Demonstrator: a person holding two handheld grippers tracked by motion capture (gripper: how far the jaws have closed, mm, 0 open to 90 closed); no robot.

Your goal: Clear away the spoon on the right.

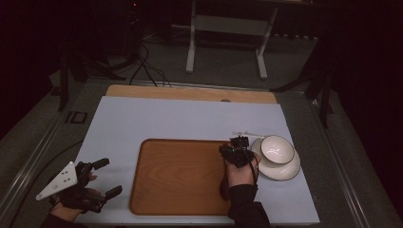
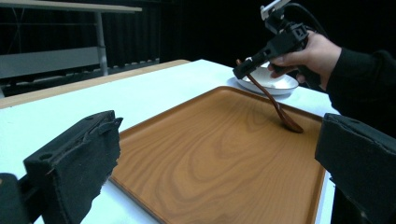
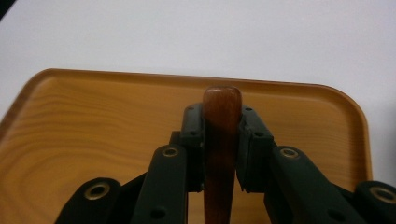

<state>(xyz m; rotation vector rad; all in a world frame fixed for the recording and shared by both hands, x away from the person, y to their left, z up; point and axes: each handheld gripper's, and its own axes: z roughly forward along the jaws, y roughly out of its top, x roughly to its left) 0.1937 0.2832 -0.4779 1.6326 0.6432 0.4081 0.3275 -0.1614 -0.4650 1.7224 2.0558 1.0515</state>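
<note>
Wooden spoon clamped in my right gripper, bowl end touching tray below. I ease down flat, then release. Left gripper jaws apart, idle.

My right claw sits over the right edge of the tray, spoon clamped between its jaws, bowl end touching the tray's floor. Just right of the tray, on the table, a bowl rests on a plate. My left claw hovers off the tray's left side, jaws spread.
</note>
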